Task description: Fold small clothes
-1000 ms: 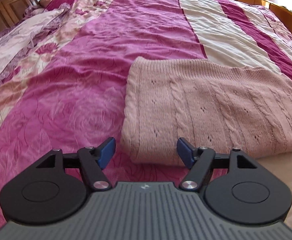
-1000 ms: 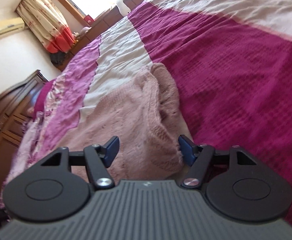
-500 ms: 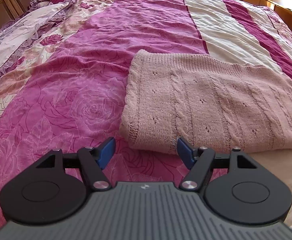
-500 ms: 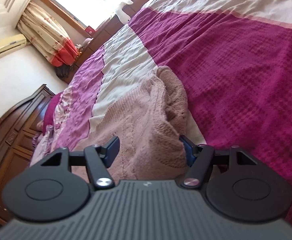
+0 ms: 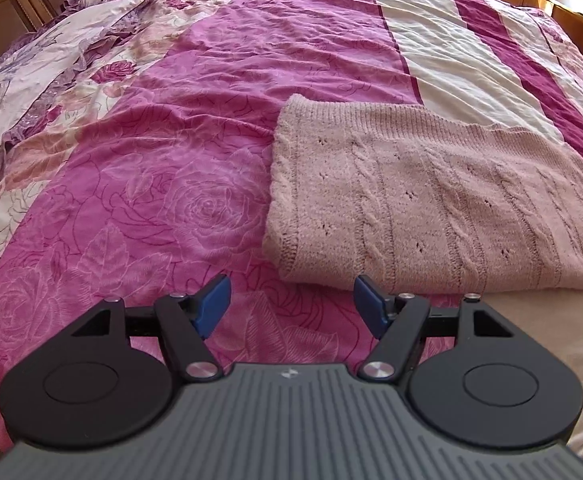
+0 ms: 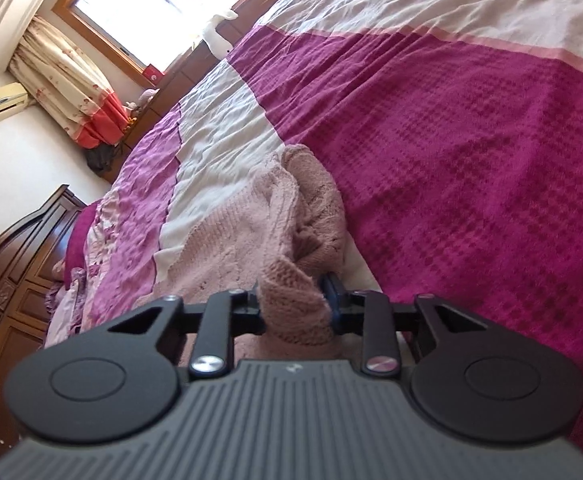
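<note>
Bedspread (image 5: 139,208): magenta rose print, with cream and dark-pink stripes toward the right; it carries everything listed below.

Left gripper (image 5: 289,306): jaws spread wide, holding nothing. It hovers low over the bedspread, apart from the knit. The garment's near-left corner lies just ahead and slightly right of the gap between its blue pads (image 5: 213,306).

Pink knitted sweater (image 5: 431,208): cable-knit, already folded into a flat slab. In the left wrist view its long axis runs left to right across the frame, one short edge facing left and the near long edge lying just beyond the left gripper's right finger. It rests partly on the rose print, partly on the cream stripe.

Right gripper (image 6: 295,306): jaws drawn in on a bunched fold of the sweater's right end, the knit pinched between them and rising in a loose ridge ahead of the tool. In this view the rest of the garment stretches away toward the wooden headboard (image 6: 15,280).

Governing relation: the right hand already has its end. The left gripper is the free one, and the left corner is its nearest hold. Judged next: it advances forward and slightly right, then closes on that corner, so that both ends can be carried across the long axis together.
</note>
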The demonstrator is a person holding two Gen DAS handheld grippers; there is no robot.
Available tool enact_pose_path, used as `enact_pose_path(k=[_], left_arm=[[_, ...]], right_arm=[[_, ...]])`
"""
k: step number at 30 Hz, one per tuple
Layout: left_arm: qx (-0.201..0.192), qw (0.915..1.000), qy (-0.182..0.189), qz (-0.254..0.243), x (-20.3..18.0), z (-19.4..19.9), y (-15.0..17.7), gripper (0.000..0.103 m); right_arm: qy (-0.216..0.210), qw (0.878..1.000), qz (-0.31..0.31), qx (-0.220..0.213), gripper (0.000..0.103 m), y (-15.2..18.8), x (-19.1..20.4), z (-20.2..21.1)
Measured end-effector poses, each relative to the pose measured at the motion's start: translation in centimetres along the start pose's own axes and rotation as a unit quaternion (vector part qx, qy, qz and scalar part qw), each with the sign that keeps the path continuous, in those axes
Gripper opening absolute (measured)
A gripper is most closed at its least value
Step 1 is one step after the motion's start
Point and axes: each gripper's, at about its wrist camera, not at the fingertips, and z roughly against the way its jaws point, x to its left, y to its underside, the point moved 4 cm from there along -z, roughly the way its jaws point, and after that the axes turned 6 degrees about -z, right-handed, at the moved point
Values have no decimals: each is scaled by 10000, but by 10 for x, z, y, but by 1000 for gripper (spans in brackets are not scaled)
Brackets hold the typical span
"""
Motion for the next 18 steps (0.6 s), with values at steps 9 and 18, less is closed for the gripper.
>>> enact_pose_path(k=[9,18], left_arm=[[142,9999,-32,65,6,8,2,75],[266,9995,-30,151,16,12,6,75]], right_arm=[[-96,9992,357,-182,25,-5,25,7],[-320,9968,688,-269,20,-14,59,10]])
